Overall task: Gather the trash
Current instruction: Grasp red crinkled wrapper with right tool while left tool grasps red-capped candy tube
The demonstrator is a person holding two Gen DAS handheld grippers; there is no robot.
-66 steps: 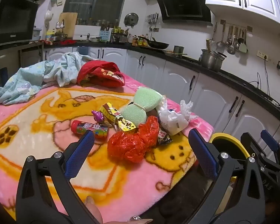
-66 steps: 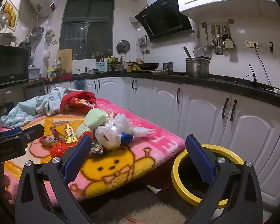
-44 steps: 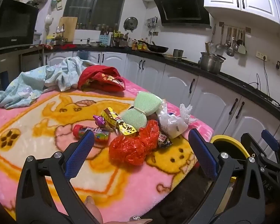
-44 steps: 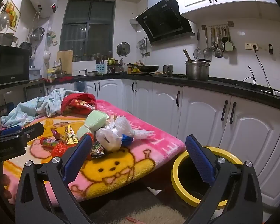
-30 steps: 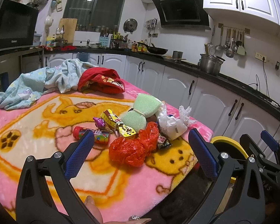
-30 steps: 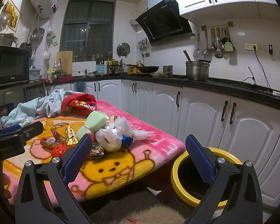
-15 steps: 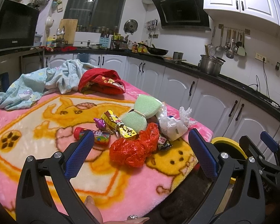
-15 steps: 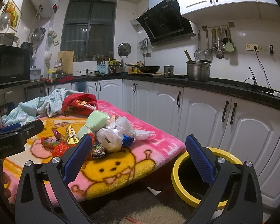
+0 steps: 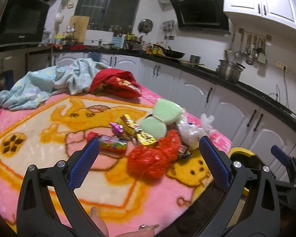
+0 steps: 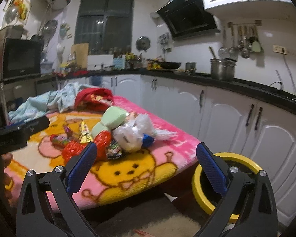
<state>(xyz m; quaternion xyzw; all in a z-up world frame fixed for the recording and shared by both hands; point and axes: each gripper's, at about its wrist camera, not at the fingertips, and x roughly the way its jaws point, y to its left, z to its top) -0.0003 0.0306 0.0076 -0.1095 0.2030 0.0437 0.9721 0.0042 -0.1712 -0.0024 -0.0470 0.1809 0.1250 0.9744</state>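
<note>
I hold my left hand-held gripper (image 9: pixel 148 158) and right hand-held gripper (image 10: pixel 146 162) released and empty, over the near edge of the worktop (image 9: pixel 39 138). The trash (image 9: pixel 152 138) sits heaped ahead at twelve o'clock on the pink blanket (image 10: pixel 128 173). The yellow bin (image 10: pixel 223 179) stands on the floor at three o'clock.

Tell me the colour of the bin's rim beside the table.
Yellow; the bin shows best in the right wrist view.
</note>
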